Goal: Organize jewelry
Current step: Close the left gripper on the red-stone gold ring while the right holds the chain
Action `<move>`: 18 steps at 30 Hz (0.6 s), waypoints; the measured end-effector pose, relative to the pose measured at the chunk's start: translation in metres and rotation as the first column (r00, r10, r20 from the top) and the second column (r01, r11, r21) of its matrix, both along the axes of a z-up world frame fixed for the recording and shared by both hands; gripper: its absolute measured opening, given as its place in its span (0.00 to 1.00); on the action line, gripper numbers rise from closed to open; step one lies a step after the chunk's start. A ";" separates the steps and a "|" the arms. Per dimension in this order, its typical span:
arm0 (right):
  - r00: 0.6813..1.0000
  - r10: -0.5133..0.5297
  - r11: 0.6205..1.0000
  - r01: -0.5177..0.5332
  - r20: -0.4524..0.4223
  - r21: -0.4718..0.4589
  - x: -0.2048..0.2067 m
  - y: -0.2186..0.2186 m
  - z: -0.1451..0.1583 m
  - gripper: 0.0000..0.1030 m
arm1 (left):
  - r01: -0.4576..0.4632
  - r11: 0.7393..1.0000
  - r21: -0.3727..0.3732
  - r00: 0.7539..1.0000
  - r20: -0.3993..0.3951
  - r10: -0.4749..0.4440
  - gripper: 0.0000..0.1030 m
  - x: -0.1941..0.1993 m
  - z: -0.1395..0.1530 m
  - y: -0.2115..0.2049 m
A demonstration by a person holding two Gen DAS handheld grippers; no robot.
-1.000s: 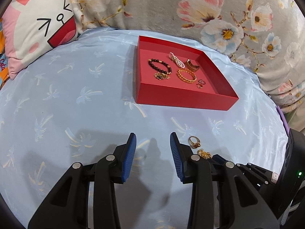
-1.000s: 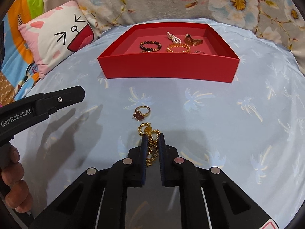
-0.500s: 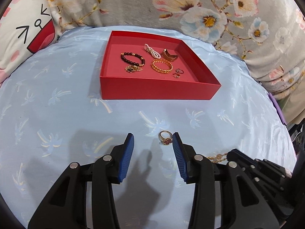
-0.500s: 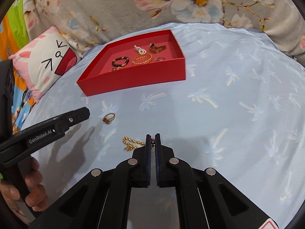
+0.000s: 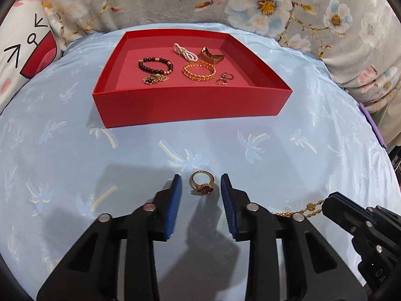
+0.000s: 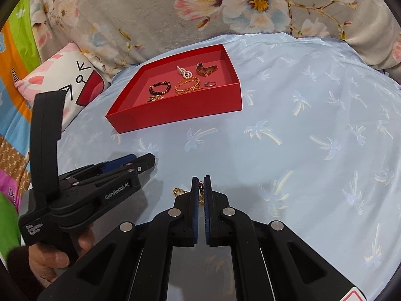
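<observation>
My left gripper stands wide, its blue pads on either side of a gold ring with a dark red clover face; the ring lies flat on the pale blue palm-print sheet between the tips, and neither pad touches it. Just off to the right of that claw, my right gripper is pinched nearly closed on a gold bead chain, which trails out to the left of its tips onto the sheet and dangles a little between the pads. Ahead of both claws, well apart from them, sits the red tray, open on top. Inside it I see a dark bead bracelet with a small gold clover piece in front of it, a white pearl bracelet, a gold chain-link bangle, a wide bronze cuff and two thin rings toward the right wall. Beyond the tray lies a grey floral blanket, and to the far left a white cartoon-face pillow.
</observation>
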State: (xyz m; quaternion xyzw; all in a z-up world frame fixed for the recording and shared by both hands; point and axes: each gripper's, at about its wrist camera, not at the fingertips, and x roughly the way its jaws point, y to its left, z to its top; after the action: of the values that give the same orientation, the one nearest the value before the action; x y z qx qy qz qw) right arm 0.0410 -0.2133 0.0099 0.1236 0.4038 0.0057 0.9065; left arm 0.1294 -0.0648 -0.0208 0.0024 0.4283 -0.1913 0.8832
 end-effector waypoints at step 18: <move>0.997 -0.016 1.000 0.015 0.081 0.020 0.004 -0.014 0.045 0.03 | -0.027 0.996 -0.079 1.000 0.010 0.027 0.14 -0.001 0.042 0.032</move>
State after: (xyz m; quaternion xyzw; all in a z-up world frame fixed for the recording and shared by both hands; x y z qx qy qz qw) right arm 0.0452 -0.2272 0.0551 0.1351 0.3658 0.0076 0.9208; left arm 0.1289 -0.0330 0.0209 -0.0373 0.4154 -0.1961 0.8874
